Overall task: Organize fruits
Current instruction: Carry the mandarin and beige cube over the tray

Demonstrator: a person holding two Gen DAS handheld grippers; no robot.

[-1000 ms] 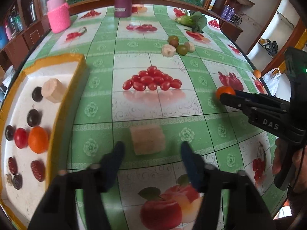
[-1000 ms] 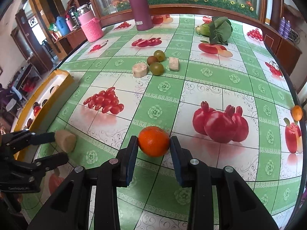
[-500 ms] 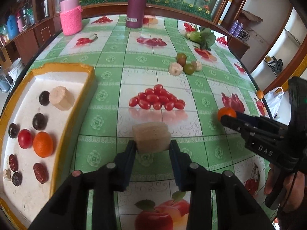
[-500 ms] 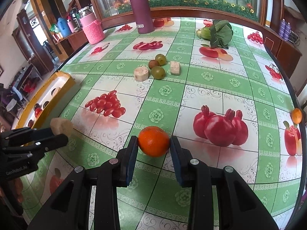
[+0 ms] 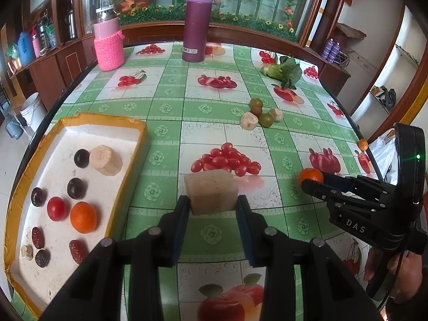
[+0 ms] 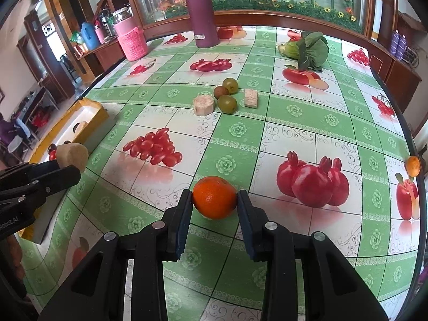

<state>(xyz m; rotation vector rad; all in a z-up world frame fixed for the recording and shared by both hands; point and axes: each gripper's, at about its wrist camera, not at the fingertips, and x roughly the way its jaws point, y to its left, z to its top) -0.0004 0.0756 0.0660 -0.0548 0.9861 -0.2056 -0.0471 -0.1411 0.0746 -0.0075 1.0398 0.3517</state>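
Observation:
My left gripper (image 5: 212,206) is shut on a pale beige fruit chunk (image 5: 211,190), held a little above the green fruit-print tablecloth; the same chunk (image 6: 72,156) shows at the left edge of the right wrist view. My right gripper (image 6: 214,206) is shut on a small orange (image 6: 214,200), low over the cloth, and appears at the right of the left wrist view, the orange (image 5: 310,176) at its tips. A yellow-rimmed white tray (image 5: 139,144) at the left holds an orange, a red tomato, dark plums, dates and another beige chunk (image 5: 105,159).
A cluster of two beige chunks and three green-brown fruits (image 6: 226,97) lies mid-table. A purple bottle (image 5: 197,24), a pink knitted jar (image 5: 108,45) and leafy greens (image 5: 283,71) stand at the back. A small orange fruit (image 6: 413,165) sits at the right table edge.
My left gripper closed on the beige chunk and lifted it off the cloth. The right gripper kept still, holding the orange.

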